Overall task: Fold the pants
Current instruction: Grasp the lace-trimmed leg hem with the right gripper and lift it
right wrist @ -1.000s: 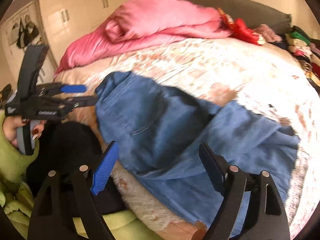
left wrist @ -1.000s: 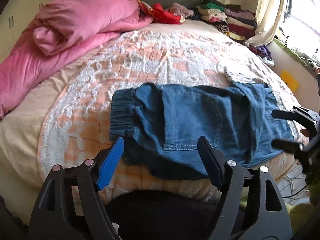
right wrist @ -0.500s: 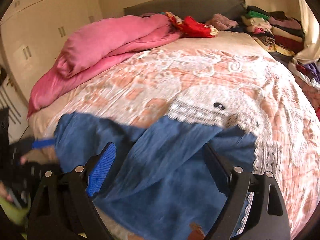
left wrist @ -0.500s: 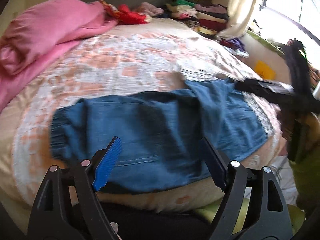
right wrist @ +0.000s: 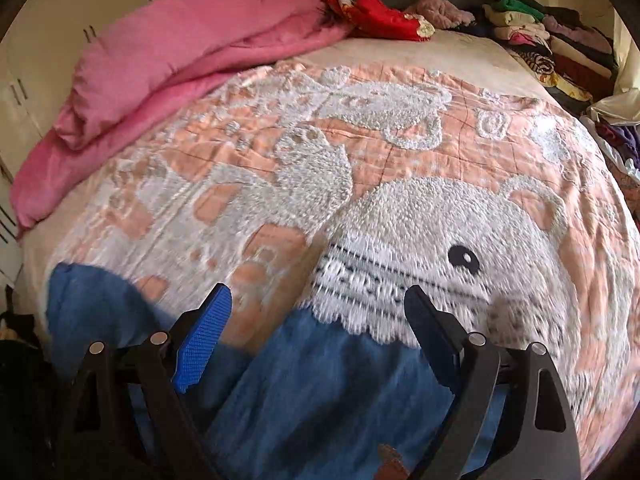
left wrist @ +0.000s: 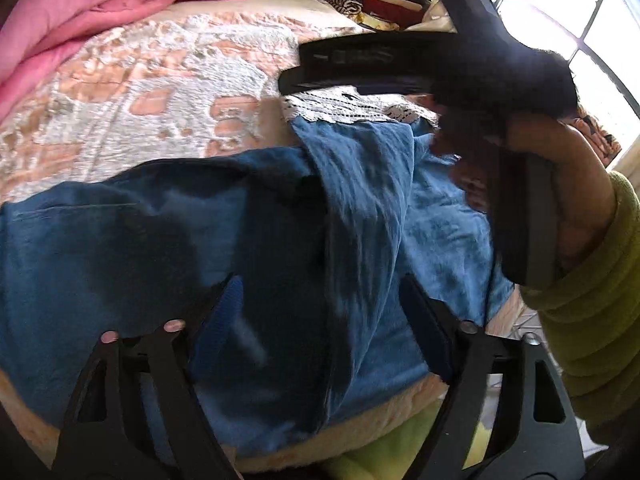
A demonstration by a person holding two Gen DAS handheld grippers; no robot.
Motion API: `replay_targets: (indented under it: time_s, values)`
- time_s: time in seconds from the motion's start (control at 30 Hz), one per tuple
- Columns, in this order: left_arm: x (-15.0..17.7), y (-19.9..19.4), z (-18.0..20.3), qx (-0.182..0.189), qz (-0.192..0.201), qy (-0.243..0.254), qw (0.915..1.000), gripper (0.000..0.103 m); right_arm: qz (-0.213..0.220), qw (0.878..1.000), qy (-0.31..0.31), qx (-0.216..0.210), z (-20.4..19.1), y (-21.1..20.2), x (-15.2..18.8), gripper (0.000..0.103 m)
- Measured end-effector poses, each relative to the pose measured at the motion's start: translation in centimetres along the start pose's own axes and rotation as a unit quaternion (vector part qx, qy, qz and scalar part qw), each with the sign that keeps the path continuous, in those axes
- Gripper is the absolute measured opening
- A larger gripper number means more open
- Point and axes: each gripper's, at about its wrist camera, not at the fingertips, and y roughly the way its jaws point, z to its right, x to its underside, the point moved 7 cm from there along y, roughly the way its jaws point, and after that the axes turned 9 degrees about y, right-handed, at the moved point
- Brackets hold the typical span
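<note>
Blue denim pants point(left wrist: 240, 240) lie flat near the front edge of the bed, with a lighter fold of leg fabric point(left wrist: 368, 184) running down the middle. My left gripper point(left wrist: 320, 304) is open and empty, hovering just above the pants. My right gripper point(right wrist: 318, 312) is open and empty over the far edge of the pants point(right wrist: 320, 380), where they meet the bedspread. In the left wrist view the right gripper's body point(left wrist: 400, 64) and the hand holding it cross the upper right.
A peach and white textured bedspread point(right wrist: 360, 140) covers the bed. A pink duvet point(right wrist: 180, 52) is bunched at the far left. Stacked folded clothes point(right wrist: 540, 36) line the far right by a window. A green sleeve point(left wrist: 592, 300) is at the right.
Both grippers have moved in lower and closer over the pants. The right gripper has swung toward the leg end and now crosses the left wrist view.
</note>
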Motion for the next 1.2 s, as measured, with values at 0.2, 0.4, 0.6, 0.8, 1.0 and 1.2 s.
replay_targets:
  time_s: [0.2,0.4,0.6,0.8,1.0,1.2]
  values:
    - [0.9,1.8,1.0,0.059,-0.006,-0.011,0.9982,0.012,-0.026,0.999,0.006,0.043,0.7,4.1,-0.9,0.087]
    - [1.5,1.4,2.4,0.035,0.005,0.040,0.9986,0.012,-0.015,0.998,0.006,0.066,1.8,5.5,-1.3,0.042]
    - [1.6,1.3,2.9,0.025,0.011,0.049,0.9984,0.012,0.018,0.999,0.027,0.015,3.0,2.0,-1.3,0.011]
    - [2.3,0.5,3.9,0.011,0.018,0.053,0.9984,0.019,0.063,0.996,0.063,-0.003,6.0,-4.4,0.3,0.010]
    - [2.2,0.2,3.3,-0.011,0.027,0.049,0.9984,0.033,0.094,0.990,0.103,-0.008,9.6,-9.8,3.2,0.010]
    - [1.8,0.8,3.3,-0.045,0.026,0.080,0.9954,0.002,0.099,0.986,0.134,-0.015,12.2,-13.8,7.4,0.010]
